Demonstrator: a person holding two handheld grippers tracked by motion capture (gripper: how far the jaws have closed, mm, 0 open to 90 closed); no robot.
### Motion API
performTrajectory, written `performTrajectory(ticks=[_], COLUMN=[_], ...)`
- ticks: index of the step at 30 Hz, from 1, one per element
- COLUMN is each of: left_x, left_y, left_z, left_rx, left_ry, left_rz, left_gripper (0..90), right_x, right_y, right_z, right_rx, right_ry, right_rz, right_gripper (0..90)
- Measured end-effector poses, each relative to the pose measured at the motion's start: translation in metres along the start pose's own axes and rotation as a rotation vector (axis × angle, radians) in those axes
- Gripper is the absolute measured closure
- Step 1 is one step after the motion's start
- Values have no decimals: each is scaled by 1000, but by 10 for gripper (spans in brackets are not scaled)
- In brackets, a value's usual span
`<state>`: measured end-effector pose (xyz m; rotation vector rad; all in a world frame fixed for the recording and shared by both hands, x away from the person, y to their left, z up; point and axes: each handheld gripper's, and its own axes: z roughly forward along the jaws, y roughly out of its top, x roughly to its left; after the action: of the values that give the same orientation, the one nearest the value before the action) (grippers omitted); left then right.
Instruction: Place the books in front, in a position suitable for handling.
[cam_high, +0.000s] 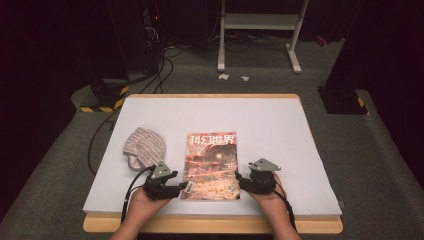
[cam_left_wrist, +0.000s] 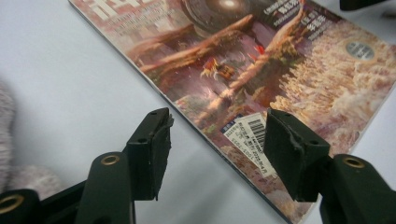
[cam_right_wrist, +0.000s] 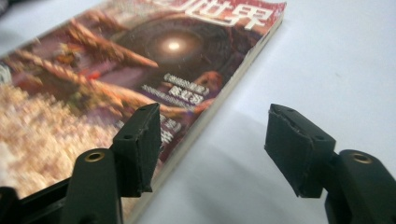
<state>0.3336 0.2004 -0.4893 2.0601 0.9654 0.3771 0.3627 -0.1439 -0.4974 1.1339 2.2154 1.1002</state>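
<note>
The person is bringing both grippers to the near end of a magazine (cam_high: 210, 166), which is lying flat and closed near the middle of the white table top (cam_high: 280, 125), its near edge close to the near edge of the table. The left gripper (cam_high: 184, 187) is standing at the near left corner of the magazine and the right gripper (cam_high: 241, 178) at its near right side. In the left gripper view the jaws are standing apart over the left edge, one above the bare table and the other above the barcode label (cam_left_wrist: 246, 132), and nothing is pressed between them. In the right gripper view the jaws are also standing apart, one over the cover and one over the table, straddling the right edge without touching it. I judge that the step in hand is the approach before a grasp (no pad is gripping yet). The next move is probably calling for lowering the jaws to an edge and closing on it. This may be delicate, because the magazine is thin, its cover is glossy and smooth, and it is lying flush on the matte surface. To the left, just apart from it, a striped knitted hat (cam_high: 143, 146) is resting, soft and rounded.
</note>
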Motion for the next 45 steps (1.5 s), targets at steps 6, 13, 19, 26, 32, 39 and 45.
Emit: performTrajectory(ticks=[6,13,19,26,32,39,45], left_x=[6,28,53,88,112,130,136], left_y=[2,6,6,2,-2,-7,-10], left_z=[-12,-29,-46,-44,-36,-19,-9], left_rx=[-50,-104,-116,-51,-40,8,44], left_ry=[31,112,228,333,333,286,262], left_rz=[30,31,33,-32,-115,-178,-212], left_gripper=[393,323,283,278,252,166,84], right_x=[0,-4,-7,-8,-5,-1,0], right_y=[-1,-1,-2,-8,-14,-22,-28], right_z=[0,-5,-13,-18,-25,-34,-39], right_rx=[10,50,37,18,-8,-17,-4], right_ry=[-1,-1,-10,-17,-26,-43,-58], right_rz=[16,40,41,71,68,63,59], right_gripper=[232,168,177,197,234,241,243])
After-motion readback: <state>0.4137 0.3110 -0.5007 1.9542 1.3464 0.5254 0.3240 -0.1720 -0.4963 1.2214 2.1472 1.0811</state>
